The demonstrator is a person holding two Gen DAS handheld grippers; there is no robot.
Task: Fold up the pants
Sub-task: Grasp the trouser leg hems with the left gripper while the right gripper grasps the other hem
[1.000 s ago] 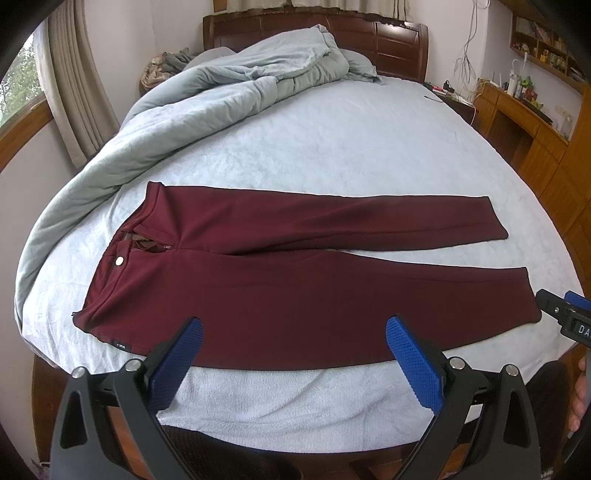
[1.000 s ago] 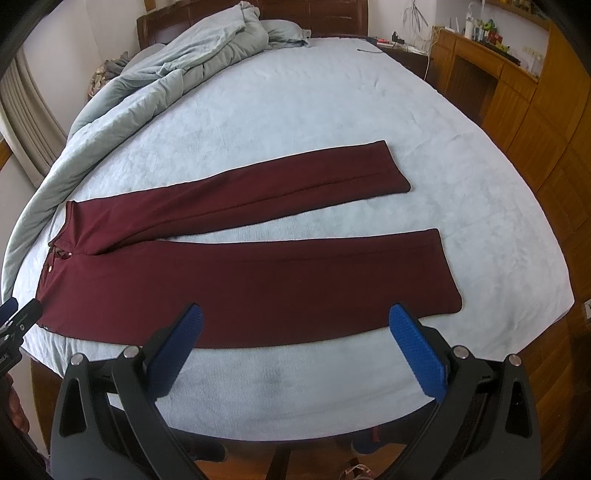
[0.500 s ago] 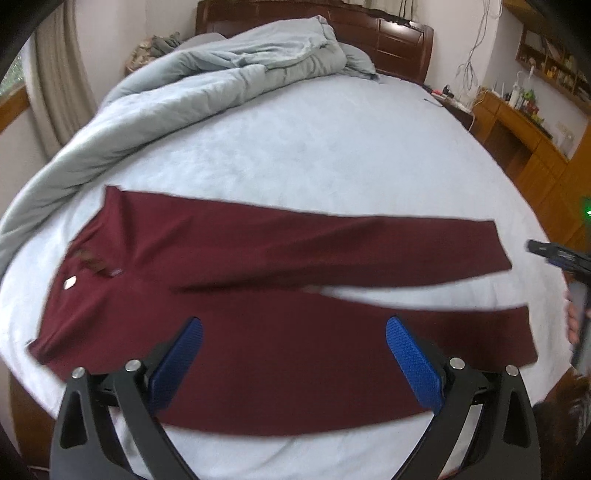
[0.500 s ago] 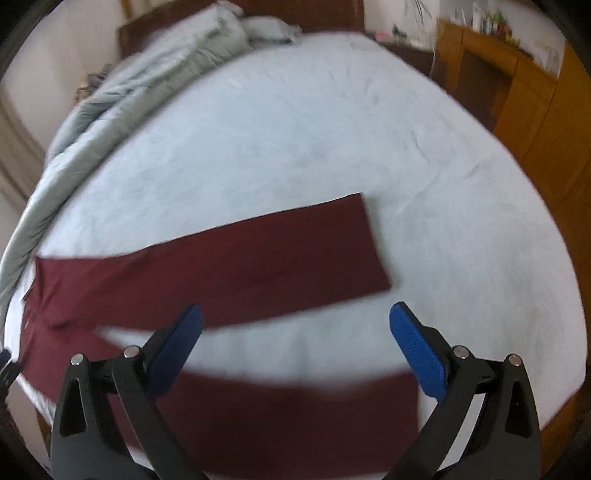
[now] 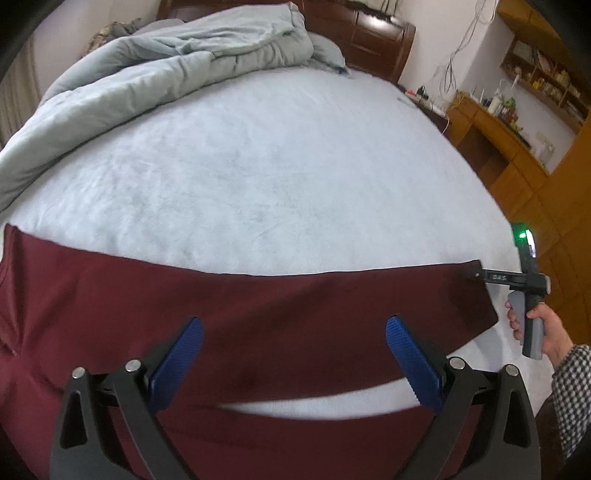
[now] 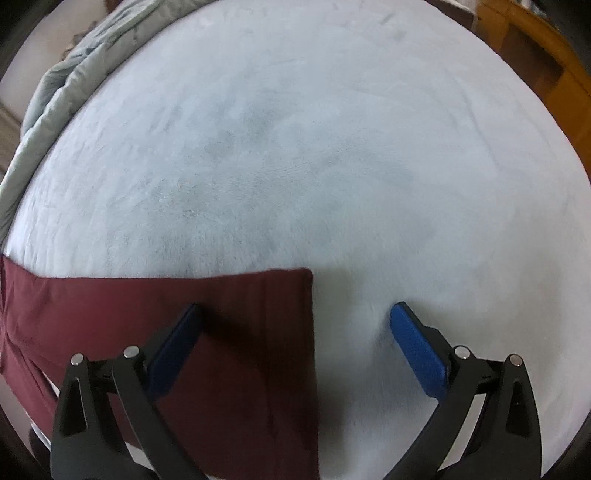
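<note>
Dark red pants (image 5: 258,314) lie flat on the pale blue bed, legs pointing right. My left gripper (image 5: 295,354) is open, low over the far leg's upper part. In the left wrist view the right gripper (image 5: 480,275) reaches in from the right, at the far leg's hem corner. In the right wrist view my right gripper (image 6: 295,339) is open and straddles the hem edge of the far leg (image 6: 221,314); its left pad (image 6: 177,339) is over the cloth, its right pad (image 6: 417,343) over bare sheet.
The bed sheet (image 5: 277,166) stretches far ahead. A grey quilt (image 5: 166,62) is bunched at the back left by a dark wooden headboard (image 5: 369,33). Wooden cabinets (image 5: 498,140) stand along the right side.
Both grippers have moved forward and down over the bed, from the near edge to the far leg. The right gripper now sits at the far leg's hem.
</note>
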